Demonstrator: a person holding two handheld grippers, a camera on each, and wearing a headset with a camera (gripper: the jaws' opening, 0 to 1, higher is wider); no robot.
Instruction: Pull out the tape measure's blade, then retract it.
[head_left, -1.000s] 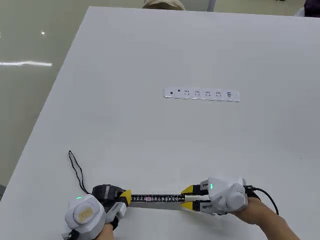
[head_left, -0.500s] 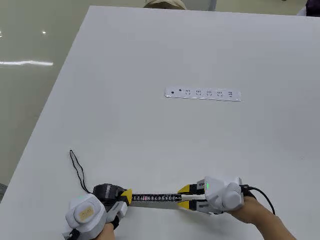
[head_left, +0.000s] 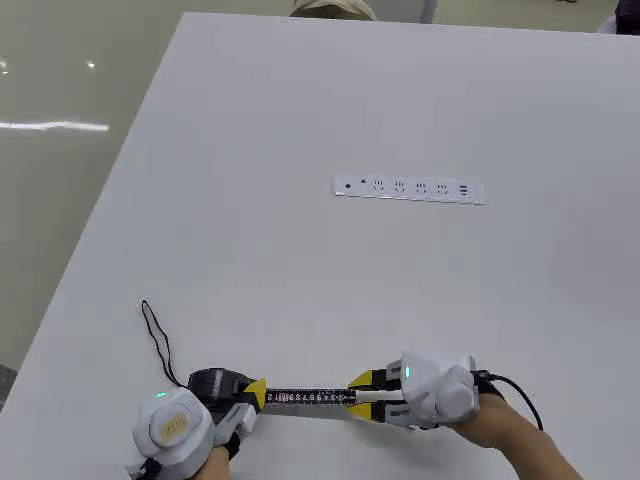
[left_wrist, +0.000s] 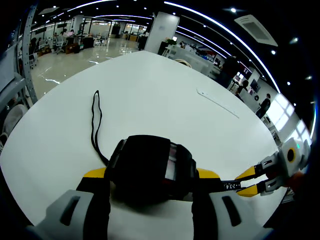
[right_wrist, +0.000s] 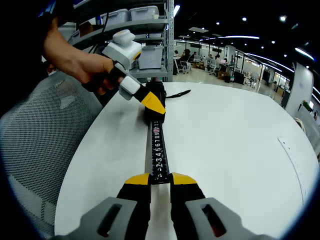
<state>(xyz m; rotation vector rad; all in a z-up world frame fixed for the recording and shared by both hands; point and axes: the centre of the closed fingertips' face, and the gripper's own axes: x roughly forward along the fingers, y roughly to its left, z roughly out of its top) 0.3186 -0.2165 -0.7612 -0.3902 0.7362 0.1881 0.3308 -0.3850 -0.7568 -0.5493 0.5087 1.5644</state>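
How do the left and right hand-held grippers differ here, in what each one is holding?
The left hand-held gripper clamps the black tape measure case with jaws wide; the right hand-held gripper pinches the blade by its end with jaws nearly together. Both have yellow tips.

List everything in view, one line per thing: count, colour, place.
table: one, white, under everything.
power strip: one, white, mid-table, apart from the work.
tape measure case: one, black, near edge, between the left jaws.
blade: one, dark with pale numbers, stretched from case to right jaws.
strap: one, black loop, lying on the table behind the case.
mesh chair: one, grey, beside the table.
left gripper: grey, yellow tips, clamping the case.
right gripper: grey, yellow tips, pinching the blade.
hand: holding the right gripper.
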